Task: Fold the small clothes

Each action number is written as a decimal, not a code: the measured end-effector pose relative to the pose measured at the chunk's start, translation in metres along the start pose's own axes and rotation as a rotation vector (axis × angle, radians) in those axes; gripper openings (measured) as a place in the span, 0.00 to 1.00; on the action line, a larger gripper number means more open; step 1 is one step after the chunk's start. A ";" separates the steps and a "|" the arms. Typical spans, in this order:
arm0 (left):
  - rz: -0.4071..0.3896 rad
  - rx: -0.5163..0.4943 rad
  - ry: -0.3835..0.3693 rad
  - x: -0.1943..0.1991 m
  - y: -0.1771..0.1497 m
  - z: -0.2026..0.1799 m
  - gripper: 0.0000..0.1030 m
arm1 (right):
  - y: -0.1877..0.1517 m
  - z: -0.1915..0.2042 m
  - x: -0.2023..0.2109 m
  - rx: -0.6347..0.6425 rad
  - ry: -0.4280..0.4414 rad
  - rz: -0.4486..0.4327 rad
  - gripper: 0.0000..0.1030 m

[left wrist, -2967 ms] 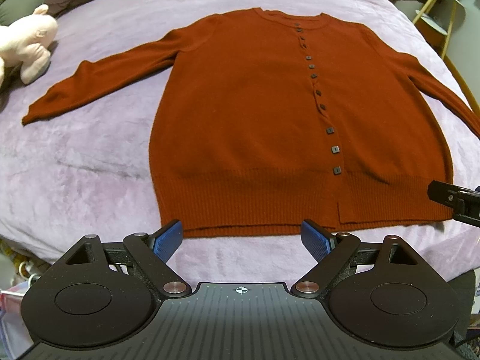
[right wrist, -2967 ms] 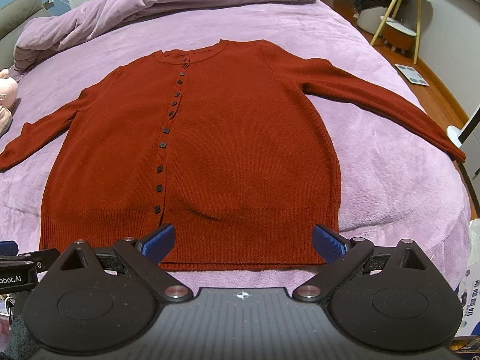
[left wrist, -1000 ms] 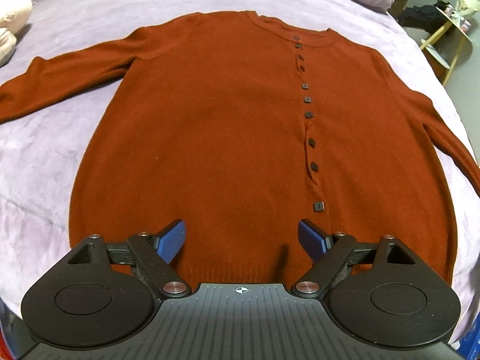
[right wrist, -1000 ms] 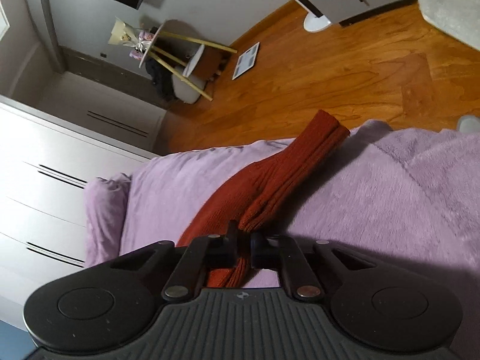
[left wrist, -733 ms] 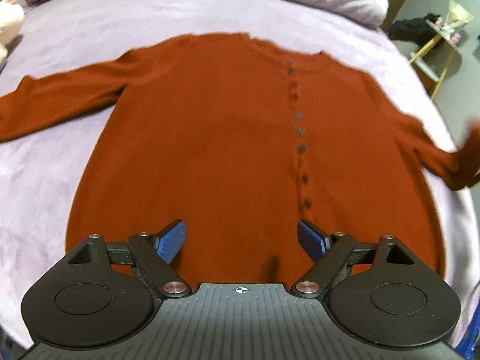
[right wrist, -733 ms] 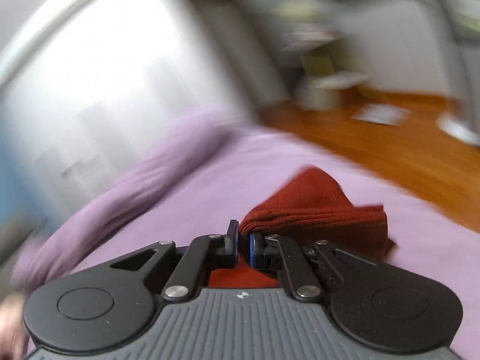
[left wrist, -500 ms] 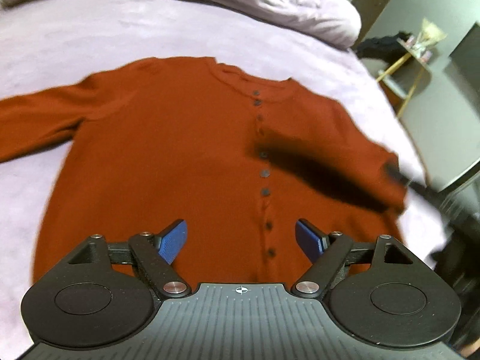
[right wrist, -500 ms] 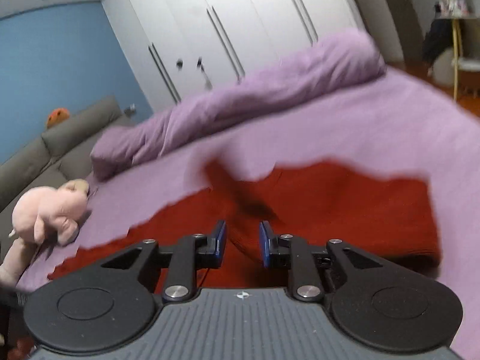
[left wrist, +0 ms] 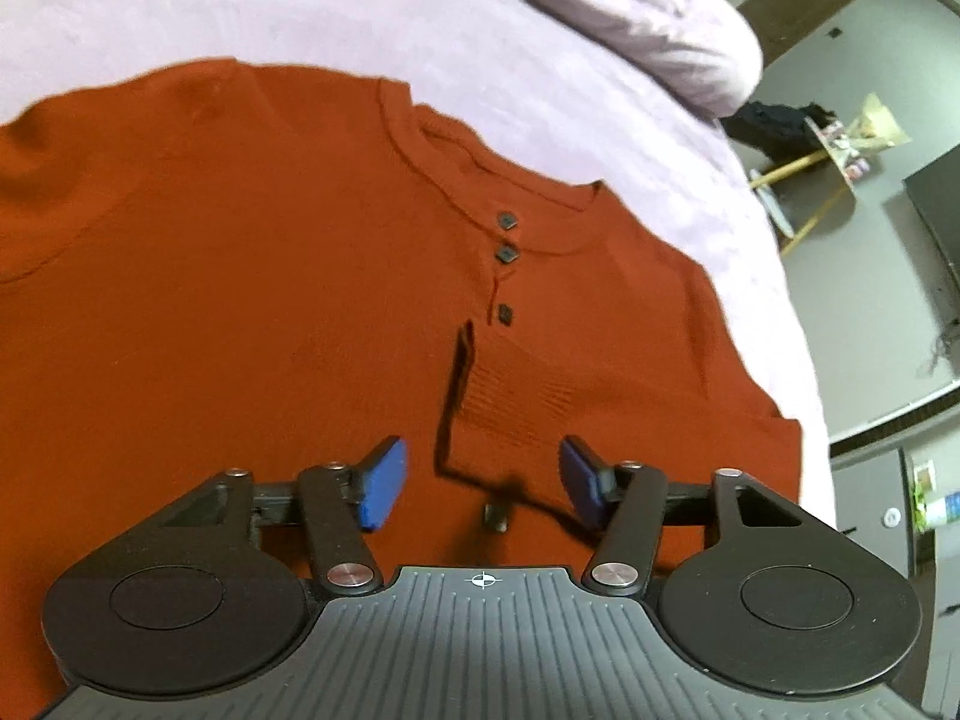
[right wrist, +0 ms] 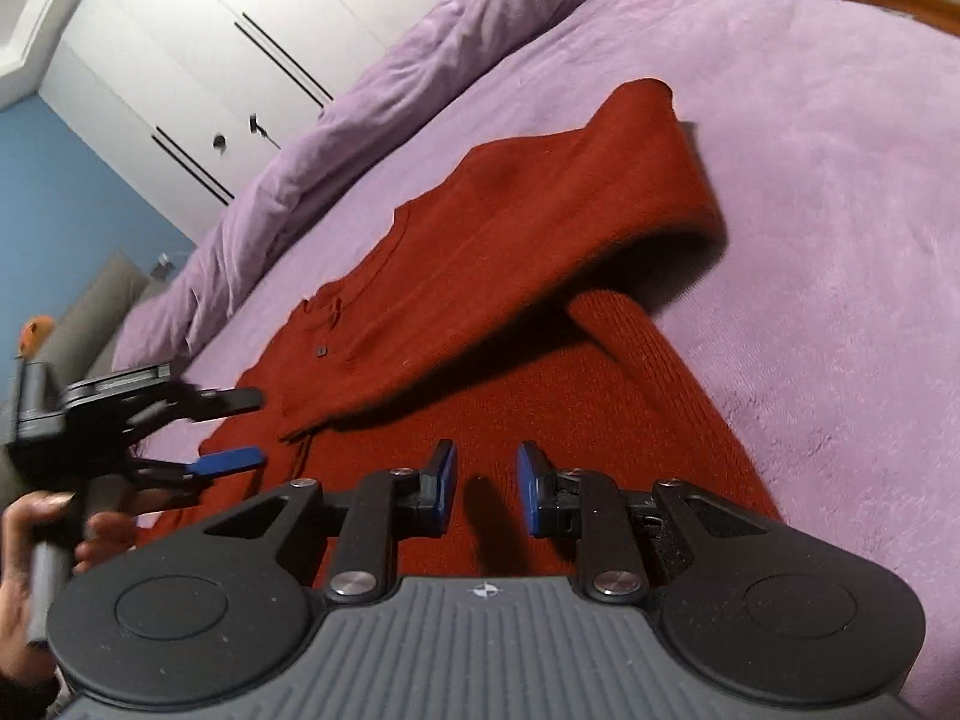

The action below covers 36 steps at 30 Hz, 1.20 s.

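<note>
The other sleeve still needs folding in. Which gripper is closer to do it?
Probably the left gripper. It is open over the cardigan, whose unfolded side runs off toward it. The right gripper hangs by the sleeve already folded.

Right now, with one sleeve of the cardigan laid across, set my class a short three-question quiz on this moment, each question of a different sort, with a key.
1. True or false: the right gripper is clamped on the sleeve.
2. Where does the sleeve's cuff lie? A) off the bed B) on the cardigan's front, over the button line C) under the duvet
3. Fill in: the left gripper hovers with its fingers ____.

Key: 1 false, it is open and holds nothing; 2 B; 3 open.
</note>
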<state>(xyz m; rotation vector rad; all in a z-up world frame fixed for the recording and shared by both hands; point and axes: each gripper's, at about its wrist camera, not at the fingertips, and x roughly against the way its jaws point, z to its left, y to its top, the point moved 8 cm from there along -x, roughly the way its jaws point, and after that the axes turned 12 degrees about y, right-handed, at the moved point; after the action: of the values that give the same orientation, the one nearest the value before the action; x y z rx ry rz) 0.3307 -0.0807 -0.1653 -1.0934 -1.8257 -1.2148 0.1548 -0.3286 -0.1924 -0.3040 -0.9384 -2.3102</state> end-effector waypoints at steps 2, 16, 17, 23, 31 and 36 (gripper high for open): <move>0.009 0.001 0.001 -0.011 0.004 -0.003 0.48 | -0.003 0.001 -0.002 0.024 -0.001 -0.001 0.20; -0.058 -0.064 -0.009 -0.005 0.016 -0.014 0.09 | 0.002 0.009 0.004 0.064 0.009 -0.005 0.20; -0.075 -0.074 -0.010 0.000 0.018 -0.014 0.09 | 0.003 0.008 0.005 0.056 0.010 -0.003 0.20; -0.163 -0.196 0.130 0.020 0.027 -0.012 0.09 | 0.009 0.007 0.004 0.054 -0.018 -0.005 0.20; -0.206 -0.252 0.206 0.031 0.027 -0.005 0.09 | 0.014 0.011 0.001 0.101 -0.079 0.012 0.20; -0.233 -0.259 0.245 0.038 0.033 0.006 0.09 | 0.016 0.012 -0.001 0.140 -0.118 0.023 0.20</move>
<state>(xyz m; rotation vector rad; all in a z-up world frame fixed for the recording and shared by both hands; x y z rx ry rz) 0.3441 -0.0579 -0.1223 -0.8358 -1.6722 -1.6821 0.1660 -0.3291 -0.1757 -0.3931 -1.1432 -2.2121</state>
